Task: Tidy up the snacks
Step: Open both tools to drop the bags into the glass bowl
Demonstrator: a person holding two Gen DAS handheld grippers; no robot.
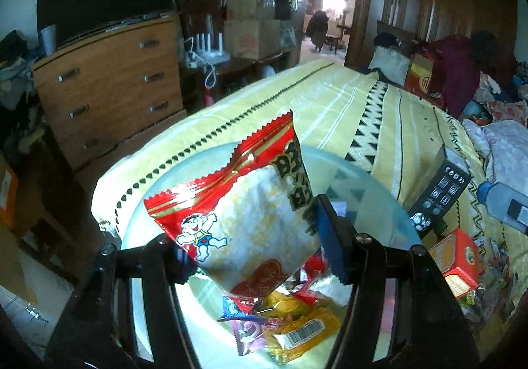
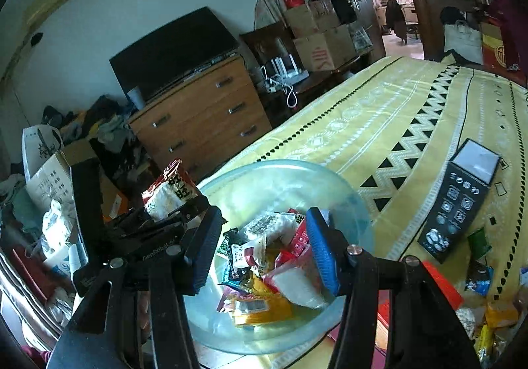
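Note:
My left gripper [image 1: 260, 243] is shut on a red and white rice-cracker packet [image 1: 244, 204] and holds it above a clear glass bowl [image 1: 373, 200] on the bed. The packet also shows in the right wrist view [image 2: 171, 191], held at the bowl's left rim. My right gripper [image 2: 264, 247] is open and empty, its blue pads [image 2: 321, 250] hovering over the bowl [image 2: 349, 204]. Several snack packets [image 2: 264, 270] lie in the bowl, also seen under the held packet [image 1: 290, 326].
The bowl sits on a yellow patterned bedspread [image 2: 396, 111]. A black box [image 2: 458, 204] lies to the right, with an orange-red box [image 1: 455, 257] and loose snacks [image 2: 478, 273] near it. A wooden dresser [image 2: 204, 118] and cluttered floor lie left of the bed.

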